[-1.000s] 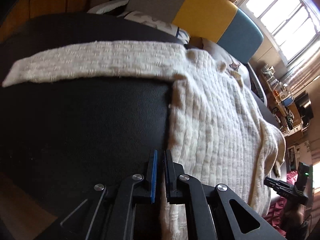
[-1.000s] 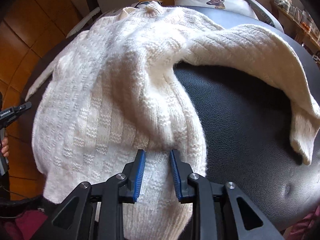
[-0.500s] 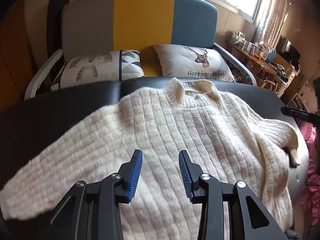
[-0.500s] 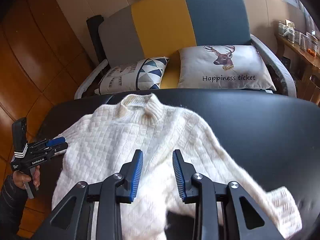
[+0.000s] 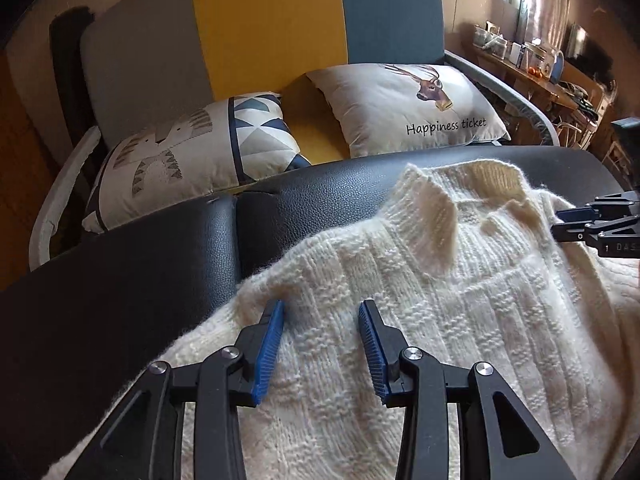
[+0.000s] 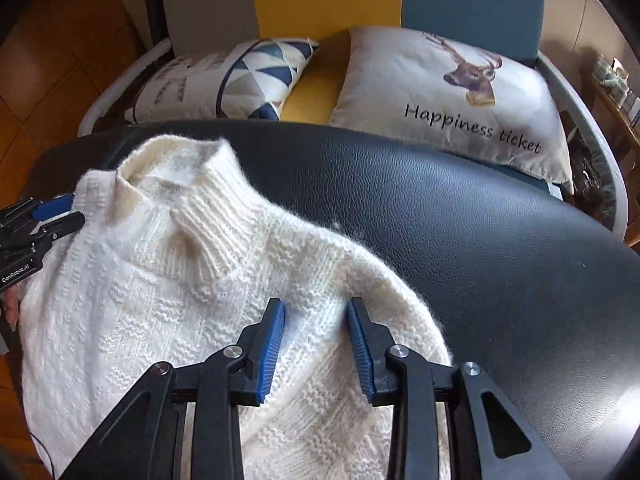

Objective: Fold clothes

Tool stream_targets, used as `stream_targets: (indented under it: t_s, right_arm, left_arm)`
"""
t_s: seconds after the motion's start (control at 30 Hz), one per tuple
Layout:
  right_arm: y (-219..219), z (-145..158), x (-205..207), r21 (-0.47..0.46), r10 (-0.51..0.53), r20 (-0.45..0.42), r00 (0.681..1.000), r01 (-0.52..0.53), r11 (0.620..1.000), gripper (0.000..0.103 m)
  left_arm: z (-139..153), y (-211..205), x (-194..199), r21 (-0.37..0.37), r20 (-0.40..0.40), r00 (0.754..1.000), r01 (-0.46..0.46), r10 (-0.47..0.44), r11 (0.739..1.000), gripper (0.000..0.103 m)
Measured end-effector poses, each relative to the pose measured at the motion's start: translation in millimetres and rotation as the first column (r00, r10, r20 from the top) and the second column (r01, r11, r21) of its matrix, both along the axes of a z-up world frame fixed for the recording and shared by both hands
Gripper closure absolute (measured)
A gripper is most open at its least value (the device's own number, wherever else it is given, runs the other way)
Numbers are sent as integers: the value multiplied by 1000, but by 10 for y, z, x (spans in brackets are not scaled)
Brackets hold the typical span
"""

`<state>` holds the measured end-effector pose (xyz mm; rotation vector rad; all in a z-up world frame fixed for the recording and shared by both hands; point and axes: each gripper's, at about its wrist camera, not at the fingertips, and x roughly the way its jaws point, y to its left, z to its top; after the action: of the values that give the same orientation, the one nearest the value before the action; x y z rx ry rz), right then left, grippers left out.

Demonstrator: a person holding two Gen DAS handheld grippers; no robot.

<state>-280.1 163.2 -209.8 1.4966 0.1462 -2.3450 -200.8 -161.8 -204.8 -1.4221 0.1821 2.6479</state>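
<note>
A cream knitted sweater point(image 5: 460, 320) lies flat on a black leather surface point(image 5: 120, 280), its ribbed collar point(image 5: 436, 216) at the far end. My left gripper point(image 5: 322, 312) hovers over the sweater's left shoulder, its jaws opening and pinching nothing. In the right wrist view the same sweater point(image 6: 140, 312) fills the lower left. My right gripper point(image 6: 316, 308) is over its right shoulder beside the collar point(image 6: 208, 216), jaws also opening with only knit beneath them. Each gripper shows at the edge of the other's view: the right gripper point(image 5: 576, 220) and the left gripper point(image 6: 52, 212).
Behind the black surface point(image 6: 460, 232) stands a grey, yellow and blue sofa point(image 5: 264, 28). It holds a patterned cushion point(image 5: 192, 152) and a deer cushion point(image 5: 412, 104). A cluttered wooden shelf point(image 5: 536, 76) runs along the far right. Wooden floor point(image 6: 52, 60) lies to the left.
Both grippers travelled from the sweater's lower body up to its shoulders near the collar. The left jaws went from shut to open, the right jaws widened, and the left view rolled upright.
</note>
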Motion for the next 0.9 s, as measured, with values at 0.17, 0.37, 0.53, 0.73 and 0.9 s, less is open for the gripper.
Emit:
stream_targets:
  t_s: [0.17,0.37,0.53,0.73,0.9]
  right_arm:
    - [-147,-29,169,111,82,-110,991,-70,991,64]
    - [-352,55,180,210,149,-171,974,-112,971,98]
    - [-274,329,-28,181,78,-245,966,-33,983,100]
    - [-156,52,-217,185,23,-205,979,15,983,101]
    - [-93,51,-199,174,15,-185,983,18,985,99]
  left_arm:
    - [-42,-47,-13,52,-7,999,-36,36,998,70]
    - [79,17,185,37,-122,989,-76,80,996,93]
    - [199,-77,187,38,-207,965,-155,160,987,93]
    - [-139,-104,-1,-21,-126,978,-173,169,985,91]
    - [-25,-173,-39,22,-80,978,-192,193,981,89]
